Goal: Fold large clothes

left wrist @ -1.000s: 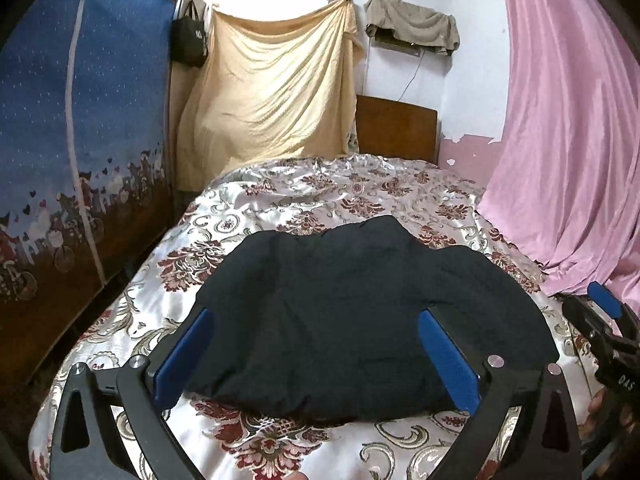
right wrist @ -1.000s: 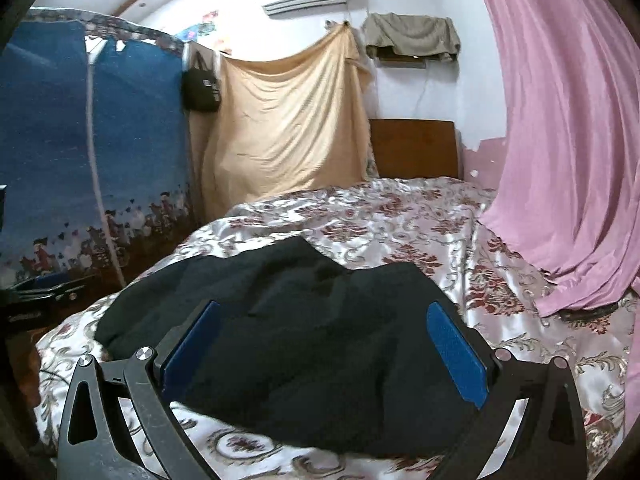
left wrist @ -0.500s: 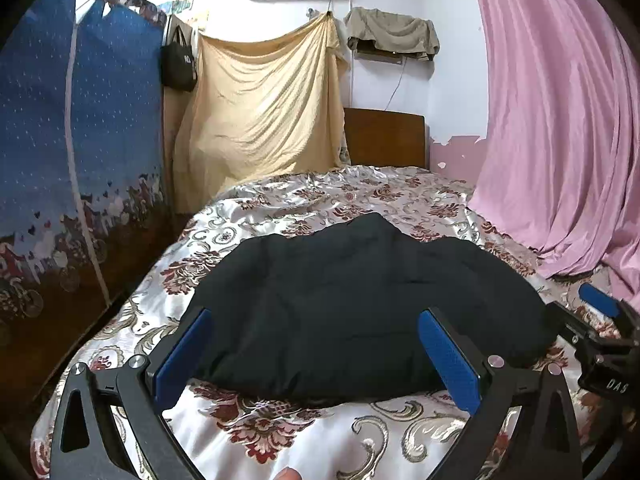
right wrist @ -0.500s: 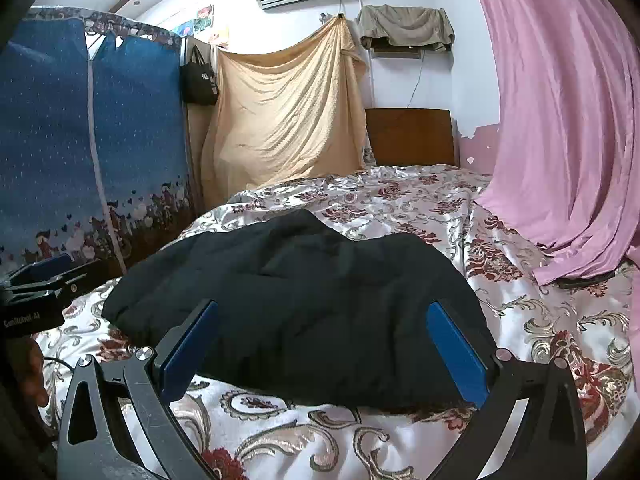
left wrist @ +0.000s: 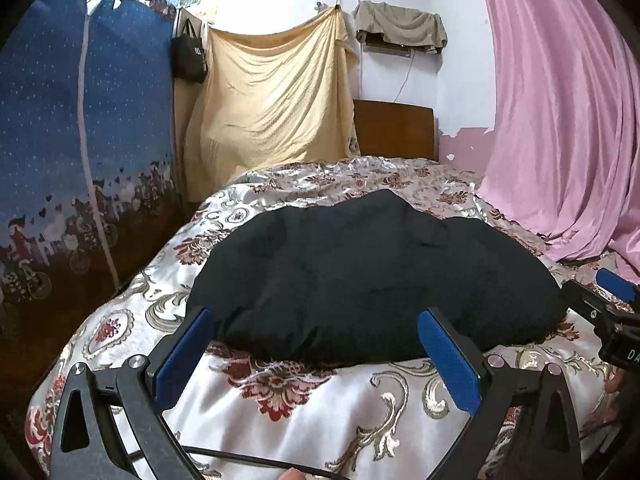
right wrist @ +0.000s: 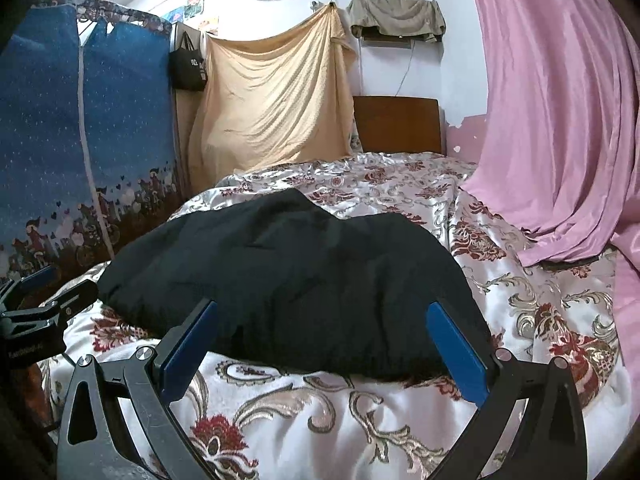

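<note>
While bare floral bed cover stays free near and right, the black garment lies just beyond both released claws, left claw and right claw.

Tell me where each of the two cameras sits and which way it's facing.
Left wrist: on the left hand-held gripper, open, facing the headboard over the black garment; right hand-held gripper at right edge.
Right wrist: on the right hand-held gripper, open, same heading; left one at left edge.
Shared: garment, bedspread, pink curtain.

Pink curtain, yellow sheet, blue wardrobe, floral bedspread.
</note>
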Available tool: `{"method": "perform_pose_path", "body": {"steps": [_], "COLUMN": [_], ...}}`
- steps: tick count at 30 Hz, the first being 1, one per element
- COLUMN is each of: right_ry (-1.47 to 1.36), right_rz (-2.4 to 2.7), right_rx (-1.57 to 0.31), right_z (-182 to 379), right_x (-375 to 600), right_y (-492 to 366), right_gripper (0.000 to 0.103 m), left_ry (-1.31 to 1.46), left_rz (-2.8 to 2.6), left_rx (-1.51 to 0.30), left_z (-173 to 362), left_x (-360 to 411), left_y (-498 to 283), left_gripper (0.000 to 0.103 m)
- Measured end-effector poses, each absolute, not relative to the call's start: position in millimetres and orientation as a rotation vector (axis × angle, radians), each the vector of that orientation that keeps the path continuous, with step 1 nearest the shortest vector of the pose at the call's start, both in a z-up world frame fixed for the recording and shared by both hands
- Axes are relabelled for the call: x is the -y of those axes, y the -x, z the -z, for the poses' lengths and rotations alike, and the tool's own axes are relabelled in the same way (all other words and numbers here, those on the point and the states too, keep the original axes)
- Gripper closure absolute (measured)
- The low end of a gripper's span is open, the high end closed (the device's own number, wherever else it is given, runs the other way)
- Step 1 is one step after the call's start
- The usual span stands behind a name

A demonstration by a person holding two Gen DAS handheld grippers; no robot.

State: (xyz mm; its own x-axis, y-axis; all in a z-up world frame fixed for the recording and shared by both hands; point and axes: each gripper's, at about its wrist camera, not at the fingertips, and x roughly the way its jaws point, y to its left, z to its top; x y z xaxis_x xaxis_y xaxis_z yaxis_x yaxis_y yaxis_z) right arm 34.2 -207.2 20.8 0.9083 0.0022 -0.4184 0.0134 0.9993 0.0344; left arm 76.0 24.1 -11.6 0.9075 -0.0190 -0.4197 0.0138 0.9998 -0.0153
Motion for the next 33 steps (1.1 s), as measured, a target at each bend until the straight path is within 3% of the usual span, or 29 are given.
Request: {"method": "perform_pose_path", "body": {"steps": [33], "right_ry": [-0.030], "right_rz": [-0.025], "right_rx": [-0.469], "right_z": [2], "right_x": [193], "right_y": [-17], "right_gripper": [0.001], "left_ry": [-0.029], "left_rz": [0.020], "left_rx": [-0.453], "left_z": [24], "left_x": [-23], "left_y": [-62], "left_gripper": [0.000]}}
